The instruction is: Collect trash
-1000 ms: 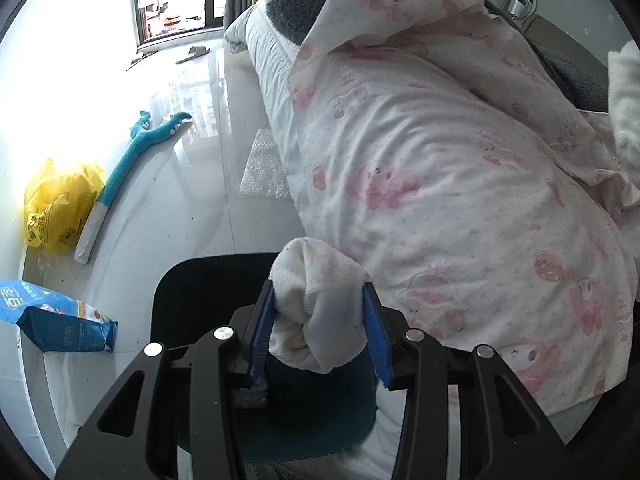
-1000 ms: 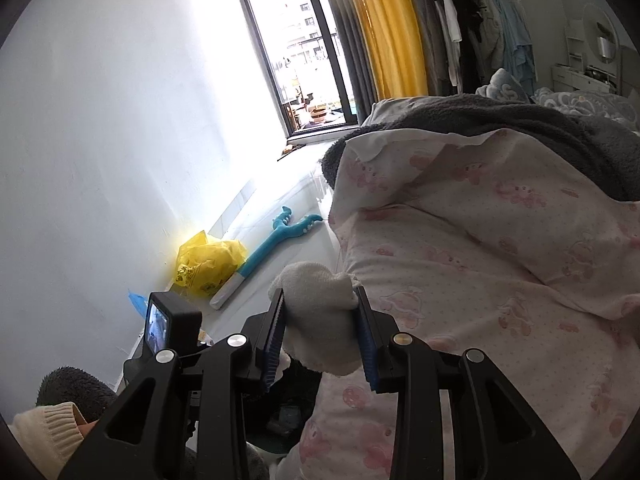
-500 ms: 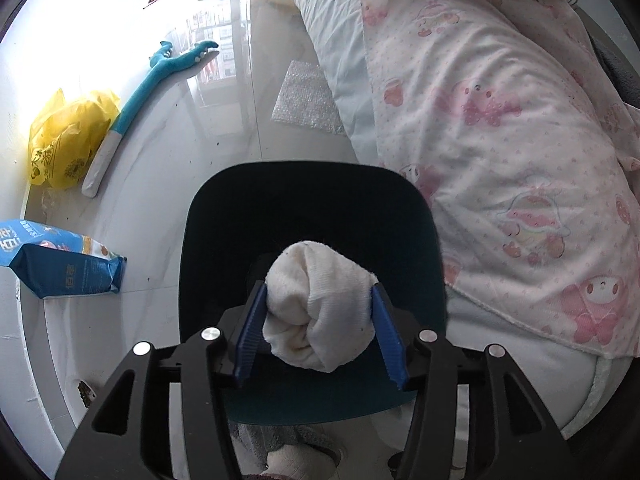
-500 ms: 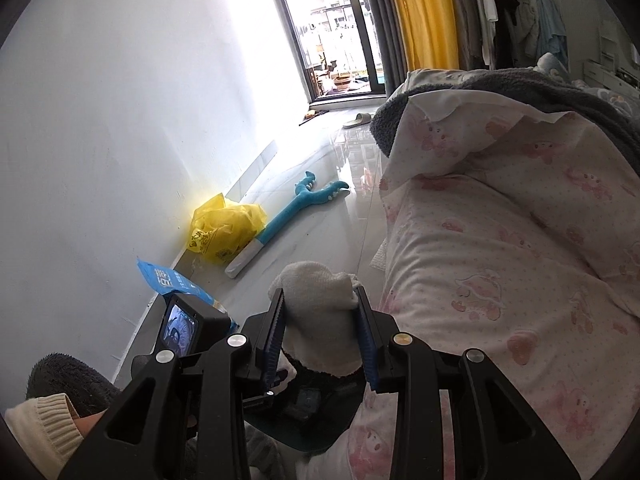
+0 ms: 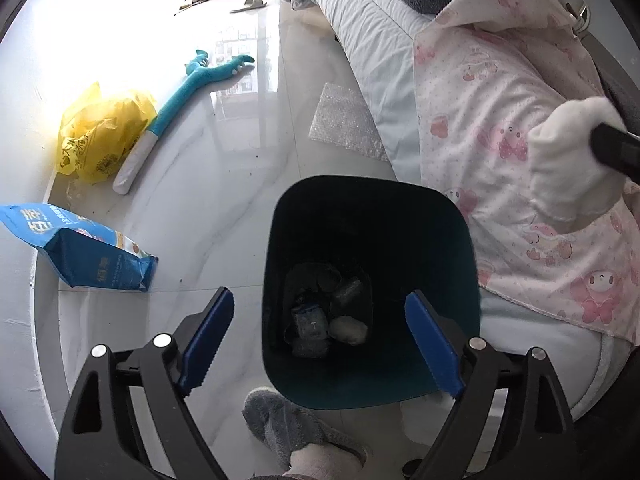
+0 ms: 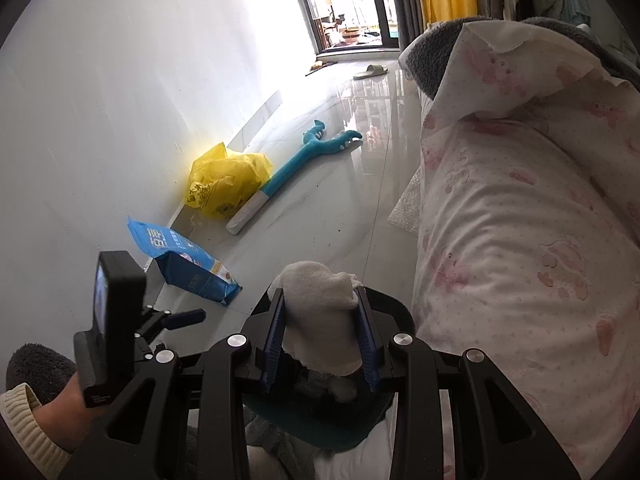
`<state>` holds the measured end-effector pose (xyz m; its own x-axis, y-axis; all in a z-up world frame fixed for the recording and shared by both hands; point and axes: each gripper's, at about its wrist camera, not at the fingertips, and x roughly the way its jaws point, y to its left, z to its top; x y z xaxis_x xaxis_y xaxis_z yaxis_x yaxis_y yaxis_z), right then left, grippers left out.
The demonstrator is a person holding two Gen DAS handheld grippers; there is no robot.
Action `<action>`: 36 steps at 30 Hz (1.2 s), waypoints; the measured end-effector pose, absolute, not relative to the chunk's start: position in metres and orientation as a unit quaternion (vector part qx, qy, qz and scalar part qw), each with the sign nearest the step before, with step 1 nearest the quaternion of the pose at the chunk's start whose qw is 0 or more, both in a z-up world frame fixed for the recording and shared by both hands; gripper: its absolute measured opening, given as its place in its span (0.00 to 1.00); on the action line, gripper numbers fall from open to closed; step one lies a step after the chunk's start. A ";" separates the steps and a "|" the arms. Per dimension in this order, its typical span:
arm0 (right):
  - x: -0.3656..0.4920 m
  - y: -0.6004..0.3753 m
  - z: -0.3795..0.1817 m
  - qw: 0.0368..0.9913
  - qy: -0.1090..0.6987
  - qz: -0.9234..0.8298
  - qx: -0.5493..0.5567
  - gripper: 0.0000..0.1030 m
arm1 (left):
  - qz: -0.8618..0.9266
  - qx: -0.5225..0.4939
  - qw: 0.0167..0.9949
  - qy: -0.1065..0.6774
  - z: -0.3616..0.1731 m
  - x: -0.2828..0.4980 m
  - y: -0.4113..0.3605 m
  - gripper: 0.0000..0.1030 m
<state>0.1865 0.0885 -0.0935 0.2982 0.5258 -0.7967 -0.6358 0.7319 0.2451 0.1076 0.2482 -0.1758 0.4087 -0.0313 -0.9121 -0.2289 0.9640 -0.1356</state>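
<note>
Left wrist view: our left gripper (image 5: 319, 338), fingers just spread empty, hangs over the bin (image 5: 372, 216). Our right gripper (image 6: 322, 342) pinches a white cloth wad (image 6: 318, 296).

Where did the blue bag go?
The blue bag lies on the floor by the wall, left of the dark bin, near the yellow bag.

A dark teal plastic waste bin (image 5: 372, 272) stands on the pale marble-tiled floor (image 5: 224, 168), tight against the side of the bed with the pink-printed quilt (image 5: 500, 120) to its right. Crumpled wrappers and a white wad (image 5: 347, 329) lie in the bin's bottom. Left of the bin, along the wall's edge, lie a blue foil pouch (image 5: 80, 252), then a yellow plastic bag (image 5: 100, 136) and a long blue plush toy (image 5: 180, 96) beyond. A sheet of bubble wrap (image 5: 344, 120) lies at the bed's foot edge.
</note>
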 end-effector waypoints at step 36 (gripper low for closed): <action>0.183 0.127 -0.181 0.758 0.564 0.306 -0.118 0.56 | 0.091 -0.028 0.968 0.234 -0.004 0.030 0.236 0.92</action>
